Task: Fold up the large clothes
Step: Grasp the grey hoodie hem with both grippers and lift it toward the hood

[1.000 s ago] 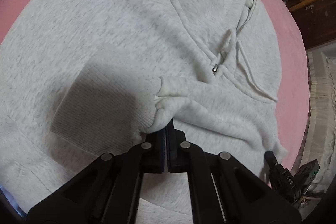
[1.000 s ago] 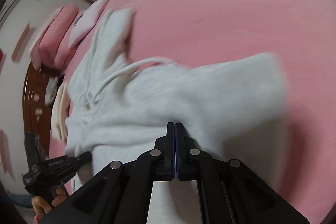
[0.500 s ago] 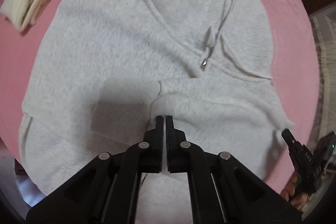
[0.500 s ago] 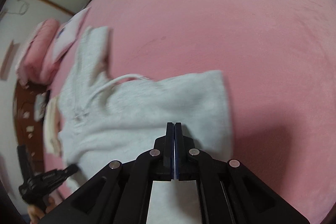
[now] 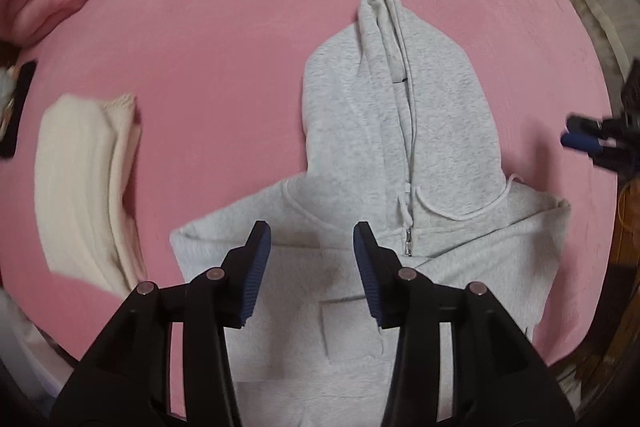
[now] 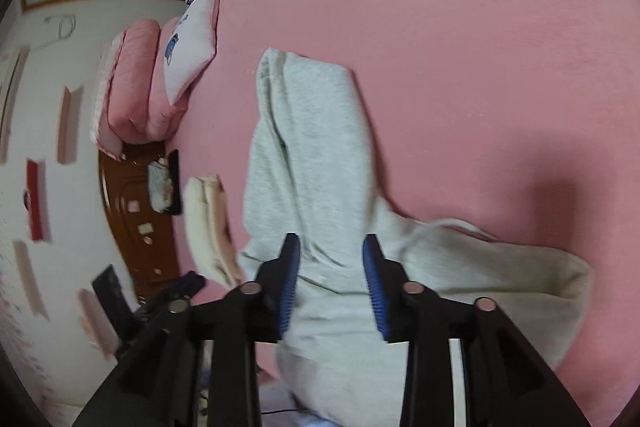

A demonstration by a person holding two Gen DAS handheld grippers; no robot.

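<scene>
Hoodie (image 5: 400,131): light grey, lying flat on the pink bed cover (image 5: 240,47), hood pointing away, body toward the near edge.
Hood (image 5: 404,75): folded flat down its middle, spread on the pink cover above the body.
Sleeves: both folded in across the chest, one ribbed cuff (image 5: 348,323) lying between the left fingers in the left view.
Drawstring (image 5: 408,219): hanging down the front, small metal tip at its end.
Left gripper (image 5: 311,247): hanging above the hoodie chest, pointing down, jaws opening, nothing pinched, blue pads clear of the cloth.
Right gripper (image 6: 331,263): above the hoodie near the hood's base, jaws opening, nothing held, cloth only seen past the gap.
Right gripper seen from the left view (image 5: 588,143): blurry, off to the right side over the pink cover, beside the hoodie shoulder.
Left gripper seen from the right view (image 6: 176,291): dark and blurry, low on the left side, near the bed edge.
Cream cloth (image 5: 88,183): folded in a pile, on the pink cover left of the hoodie, well apart from it.
Pillow (image 6: 194,39): white with a blue picture, at the far end of the bed.
Pink blanket roll (image 6: 136,87): just beside the pillow.
Dark flat thing (image 5: 16,111): at the left edge of the bed, too blurry to tell.
</scene>
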